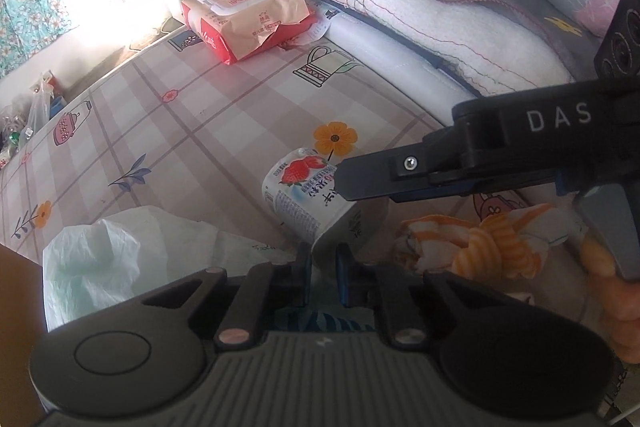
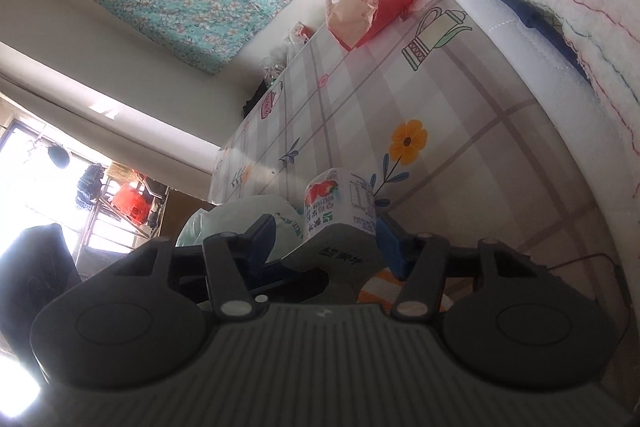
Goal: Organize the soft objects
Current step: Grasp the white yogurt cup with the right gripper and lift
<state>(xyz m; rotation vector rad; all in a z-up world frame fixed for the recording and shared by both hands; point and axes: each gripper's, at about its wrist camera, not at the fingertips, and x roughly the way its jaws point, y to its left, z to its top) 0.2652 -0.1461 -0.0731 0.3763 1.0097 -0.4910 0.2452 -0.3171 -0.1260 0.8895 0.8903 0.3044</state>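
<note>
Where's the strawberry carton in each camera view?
Left wrist: strawberry carton sits just below centre, lying on the tablecloth, the right gripper at its side.
Right wrist: lower centre, between that gripper's fingers.
Shared landmark: orange flower print just beyond it.

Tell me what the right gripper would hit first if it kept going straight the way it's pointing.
Probably the strawberry drink carton. It already sits between the fingers of the right gripper, so pushing on would shove it along the patterned tablecloth. Whether both pads already touch it is unclear.
</note>
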